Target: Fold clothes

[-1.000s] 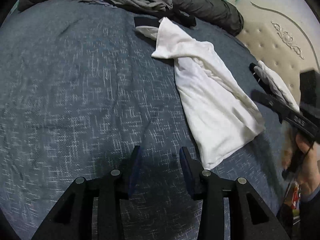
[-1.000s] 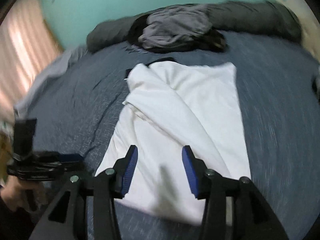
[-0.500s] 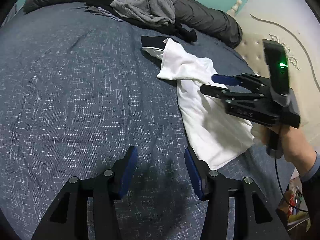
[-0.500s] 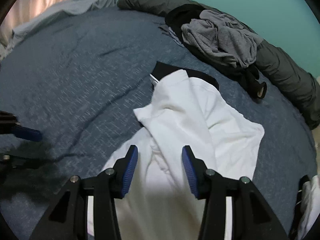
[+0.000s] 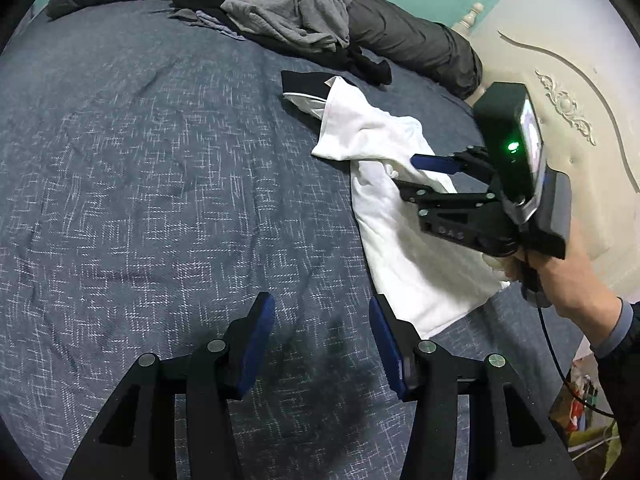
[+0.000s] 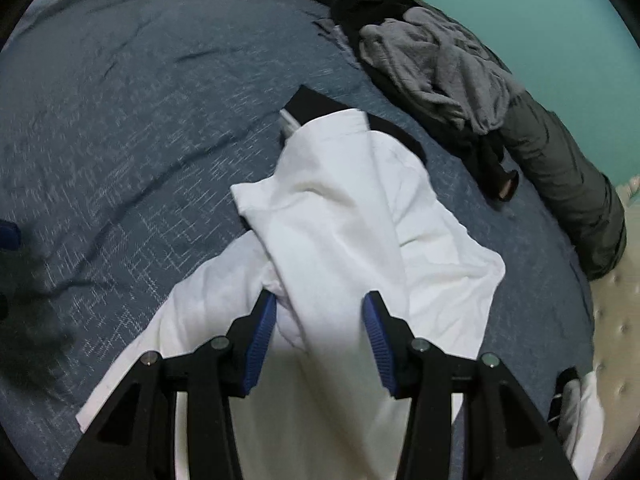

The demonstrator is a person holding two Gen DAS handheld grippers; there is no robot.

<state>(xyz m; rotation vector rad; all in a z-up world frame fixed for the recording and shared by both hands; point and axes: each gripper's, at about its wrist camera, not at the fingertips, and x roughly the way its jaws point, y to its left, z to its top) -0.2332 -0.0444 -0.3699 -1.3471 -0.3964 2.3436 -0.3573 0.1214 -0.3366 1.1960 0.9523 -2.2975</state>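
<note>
Both jaws released | white shirt hem cut off below right gripper

Dim, flat indoor light, heavy fisheye bending, slight motion blur.

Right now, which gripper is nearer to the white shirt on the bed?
Right. The right gripper hangs directly over the white shirt, open fingers straddling a raised fold. The left gripper is open over bare bedspread, beside the shirt's near corner.
</note>
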